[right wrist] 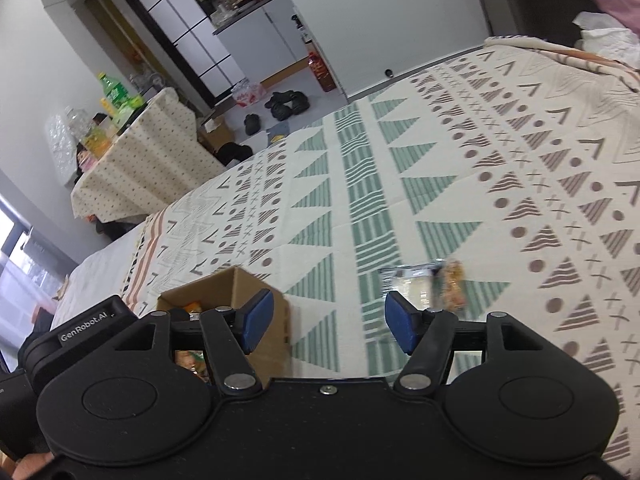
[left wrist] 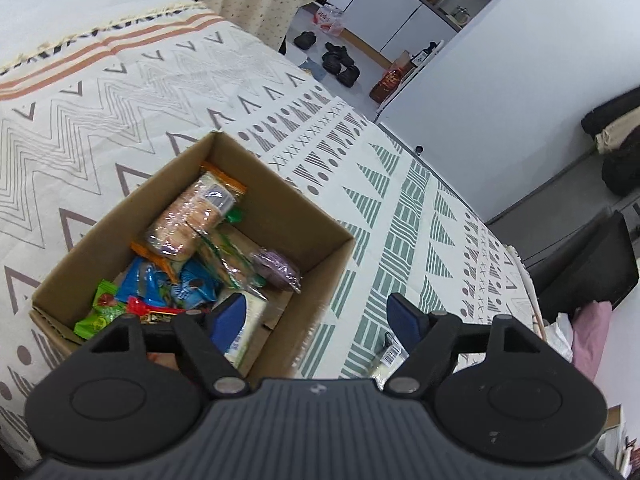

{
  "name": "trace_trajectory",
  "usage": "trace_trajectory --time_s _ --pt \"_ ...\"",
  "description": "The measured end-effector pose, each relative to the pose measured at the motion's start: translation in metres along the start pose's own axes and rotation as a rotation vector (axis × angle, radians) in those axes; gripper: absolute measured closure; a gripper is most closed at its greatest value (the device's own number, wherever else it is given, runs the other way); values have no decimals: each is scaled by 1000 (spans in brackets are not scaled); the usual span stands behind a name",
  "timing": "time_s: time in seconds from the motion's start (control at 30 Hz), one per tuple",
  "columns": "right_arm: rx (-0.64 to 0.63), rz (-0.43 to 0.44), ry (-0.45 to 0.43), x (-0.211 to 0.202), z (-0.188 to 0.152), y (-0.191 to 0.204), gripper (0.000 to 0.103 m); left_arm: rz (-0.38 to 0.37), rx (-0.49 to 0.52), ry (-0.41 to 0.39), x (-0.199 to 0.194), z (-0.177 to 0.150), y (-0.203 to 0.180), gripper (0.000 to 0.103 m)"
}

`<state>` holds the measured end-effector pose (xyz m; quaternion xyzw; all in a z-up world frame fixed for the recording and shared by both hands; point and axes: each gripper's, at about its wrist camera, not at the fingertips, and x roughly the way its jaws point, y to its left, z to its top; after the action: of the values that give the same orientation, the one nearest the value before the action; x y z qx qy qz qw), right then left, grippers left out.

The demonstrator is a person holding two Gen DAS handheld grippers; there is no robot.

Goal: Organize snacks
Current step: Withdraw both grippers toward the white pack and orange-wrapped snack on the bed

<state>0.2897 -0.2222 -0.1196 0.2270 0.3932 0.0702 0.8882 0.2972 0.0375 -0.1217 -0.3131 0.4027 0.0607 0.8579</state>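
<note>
left gripper (left wrist: 316, 316) held above the near right edge of the cardboard box (left wrist: 280, 200), jaws standing apart with nothing between the blue pads (left wrist: 230, 316); one pad sits over the box interior, the other over the bedspread (left wrist: 120, 120) outside it. the box rests on the patterned bedspread, open at the top, and holds a mixed pile of snacks: a clear-wrapped stack of round crackers (left wrist: 188, 216) lying diagonally on top, a purple wrapped piece (left wrist: 278, 270) toward the right wall, a blue packet (left wrist: 168, 284) near the middle, green wrapped candies (left wrist: 102, 312) in the near left corner, and a pale packet (left wrist: 248, 328) partly hidden behind the left pad. right gripper (right wrist: 326, 320) also with jaws apart and empty, pointing down at the bedspread (right wrist: 440, 140) just right of the box (right wrist: 224, 284). one snack remains outside the box: a clear-wrapped packet (right wrist: 424, 284) lying flat on the green-striped band of the cloth, just beyond the right pad (right wrist: 402, 322), not touching it; blurred, contents pale with a brownish end. in the left wrist view a wrapper with a barcode (left wrist: 390, 354) shows beneath the right finger, mostly hidden.
</note>
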Motion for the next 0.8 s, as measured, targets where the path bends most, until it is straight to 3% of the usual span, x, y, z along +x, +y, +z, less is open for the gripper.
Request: trace_trajectory --time_s 0.4,0.8 --pt "60 -34 -6 -9 -3 -51 41 -66 108 47 17 -22 -36 27" --pt "81 -15 43 19 -4 -83 53 -98 227 97 46 -43 -67 30"
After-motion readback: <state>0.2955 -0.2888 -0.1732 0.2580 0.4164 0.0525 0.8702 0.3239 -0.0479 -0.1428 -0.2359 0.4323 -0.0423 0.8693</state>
